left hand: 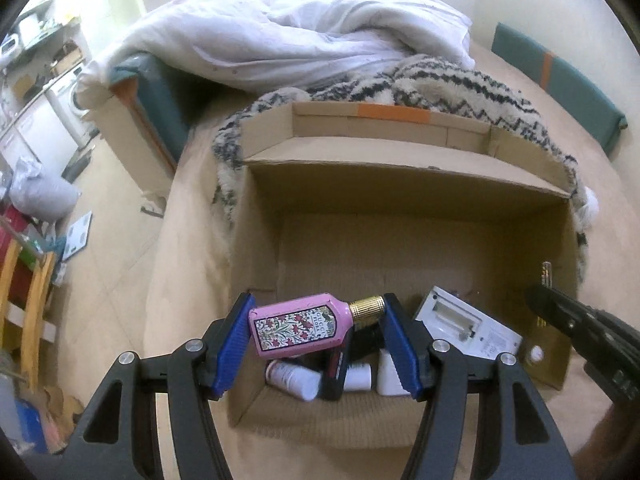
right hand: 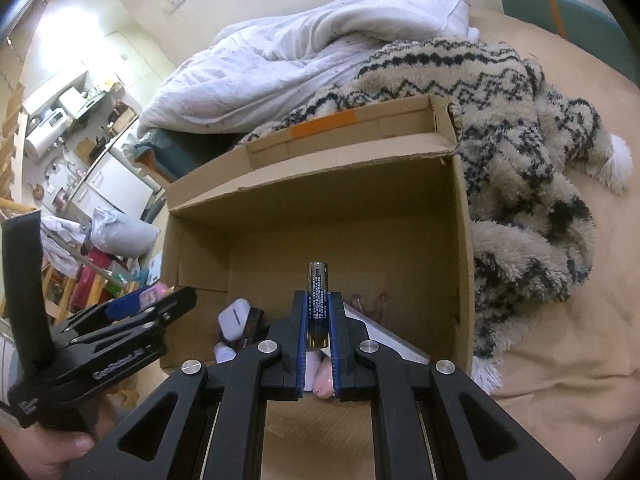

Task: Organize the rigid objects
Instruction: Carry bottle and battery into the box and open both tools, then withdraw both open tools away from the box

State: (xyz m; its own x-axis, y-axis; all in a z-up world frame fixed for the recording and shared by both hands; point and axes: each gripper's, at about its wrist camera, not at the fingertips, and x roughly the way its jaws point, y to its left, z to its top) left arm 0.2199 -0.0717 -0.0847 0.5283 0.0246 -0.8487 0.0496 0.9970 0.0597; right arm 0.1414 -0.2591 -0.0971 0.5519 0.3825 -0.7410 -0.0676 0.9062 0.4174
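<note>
My left gripper (left hand: 318, 316) is shut on a pink floral perfume bottle (left hand: 300, 325) with a gold cap, held sideways over the near end of an open cardboard box (left hand: 400, 184). My right gripper (right hand: 319, 312) is shut on a dark battery (right hand: 318, 300) that sticks out forward, also over the box (right hand: 320, 200). In the box lie white tubes (left hand: 292, 378), a white container (left hand: 390, 376), a flat white device (left hand: 468, 322) and a white earbud case (right hand: 234, 316). The right gripper shows at the right edge of the left wrist view (left hand: 568, 316); the left gripper shows at the left of the right wrist view (right hand: 152, 312).
The box sits on a beige bed sheet (left hand: 188, 248). A patterned fleece blanket (right hand: 520, 152) lies behind and right of it, a white duvet (left hand: 280, 36) further back. Teal cushions (left hand: 560, 76) line the far edge. Cluttered floor and furniture lie left.
</note>
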